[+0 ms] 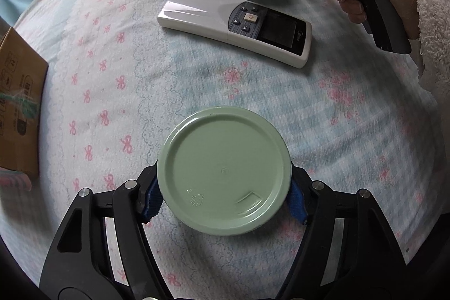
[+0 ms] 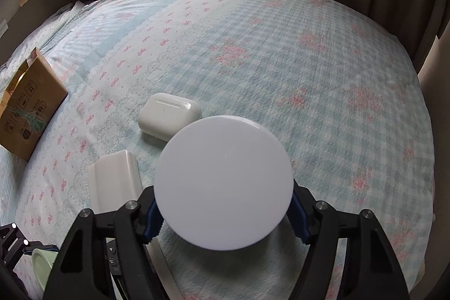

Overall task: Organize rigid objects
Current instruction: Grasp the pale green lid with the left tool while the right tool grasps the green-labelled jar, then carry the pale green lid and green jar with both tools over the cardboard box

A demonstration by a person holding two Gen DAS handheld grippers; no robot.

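My left tool (image 1: 223,201) grips a jar with a green lid (image 1: 223,170), its blue pads (image 1: 152,201) pressed on both sides below the lid's rim. My right tool (image 2: 223,215) grips a jar with a white lid (image 2: 223,182) the same way, its blue pads (image 2: 299,218) against the sides. Both jars sit between the fingers, over the bed (image 2: 309,75). A white remote (image 1: 236,26) lies far of the green-lidded jar and left of the white-lidded one. A white earbud case (image 2: 168,114) lies just beyond the white lid, to the far left. A cardboard box (image 2: 28,106) sits at the left edge.
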